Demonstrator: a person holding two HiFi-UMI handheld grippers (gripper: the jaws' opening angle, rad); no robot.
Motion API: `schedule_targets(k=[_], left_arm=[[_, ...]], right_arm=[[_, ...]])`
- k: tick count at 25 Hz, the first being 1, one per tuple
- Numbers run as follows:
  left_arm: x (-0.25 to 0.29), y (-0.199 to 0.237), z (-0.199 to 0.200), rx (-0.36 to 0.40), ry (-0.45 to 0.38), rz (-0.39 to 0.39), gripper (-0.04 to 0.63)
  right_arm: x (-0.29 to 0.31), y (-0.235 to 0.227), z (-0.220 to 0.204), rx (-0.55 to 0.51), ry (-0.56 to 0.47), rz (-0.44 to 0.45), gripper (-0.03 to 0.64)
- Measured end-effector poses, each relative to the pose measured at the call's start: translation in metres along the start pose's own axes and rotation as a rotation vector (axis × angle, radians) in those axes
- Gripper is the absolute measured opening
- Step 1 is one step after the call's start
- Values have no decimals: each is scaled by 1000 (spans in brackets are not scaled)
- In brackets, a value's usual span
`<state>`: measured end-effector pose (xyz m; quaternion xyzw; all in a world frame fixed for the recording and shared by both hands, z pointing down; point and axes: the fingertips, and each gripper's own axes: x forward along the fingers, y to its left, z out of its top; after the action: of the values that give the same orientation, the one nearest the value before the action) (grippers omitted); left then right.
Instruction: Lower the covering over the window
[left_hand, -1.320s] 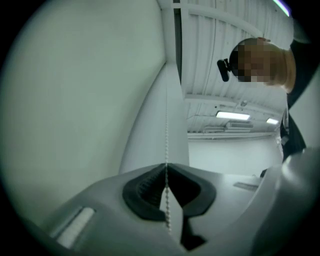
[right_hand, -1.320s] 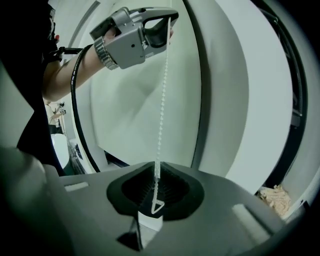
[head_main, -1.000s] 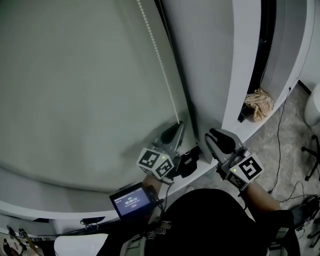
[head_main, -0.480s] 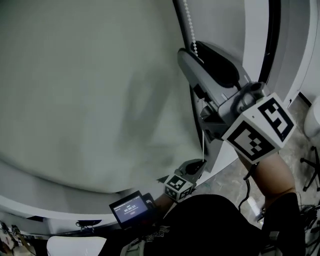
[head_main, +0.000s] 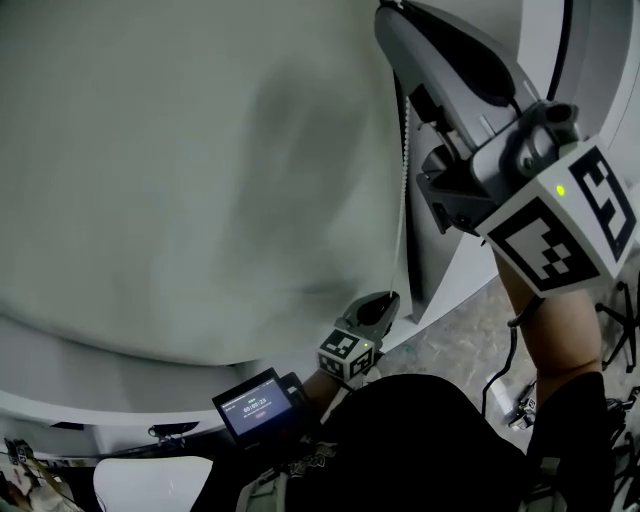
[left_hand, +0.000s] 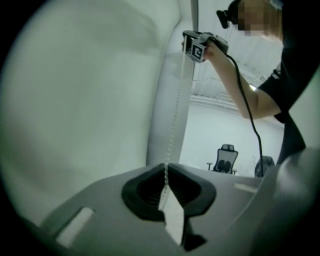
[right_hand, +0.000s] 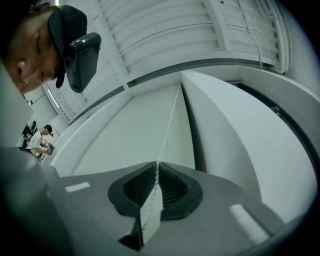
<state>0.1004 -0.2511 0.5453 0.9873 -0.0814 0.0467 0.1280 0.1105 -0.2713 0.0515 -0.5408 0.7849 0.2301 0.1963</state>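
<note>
**Head view.** The roller blind (head_main: 180, 170) fills the left and middle of the picture. Its bead chain (head_main: 402, 200) hangs down the blind's right edge, just beside the white window frame (head_main: 470, 250). Our right gripper (head_main: 392, 14) is raised high, with its tips on the chain at the top of the picture. Our left gripper (head_main: 385, 303) sits low on the same strand, near the sill. We judge this to be a hand-over-hand pull: one grip keeps the chain taut low down while the other takes a fresh hold above. We cannot tell for certain how far down the blind's hem sits. A small lit screen (head_main: 252, 405) is clipped near our waist, clear of both hands.

**Left gripper view.** The jaws are pressed together on the chain, which runs up from them in a straight, tight line towards the raised gripper. A cable trails from that upper arm but hangs well apart from the chain. An office chair (left_hand: 226, 157) stands far off behind.

**Right gripper view.** These jaws have just been closing, and the beads now lie pinched between the ribbed pads. The strand runs on up along the blind's edge towards the ribbed ceiling (right_hand: 175, 25). Nothing crosses its path. Another person (right_hand: 40, 140) works far off at the left.
</note>
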Motion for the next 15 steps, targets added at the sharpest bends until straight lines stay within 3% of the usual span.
schedule_targets(k=[4, 8, 15], left_arm=[[7, -4, -15, -112, 42, -20, 28], [16, -38, -36, -96, 105, -91, 23], [38, -59, -39, -108, 114, -179, 25]], right_arm=[[-16, 14, -11, 76, 14, 78, 24], [-53, 20, -39, 146, 81, 100, 25], [-100, 4, -111, 281, 221, 66, 23]])
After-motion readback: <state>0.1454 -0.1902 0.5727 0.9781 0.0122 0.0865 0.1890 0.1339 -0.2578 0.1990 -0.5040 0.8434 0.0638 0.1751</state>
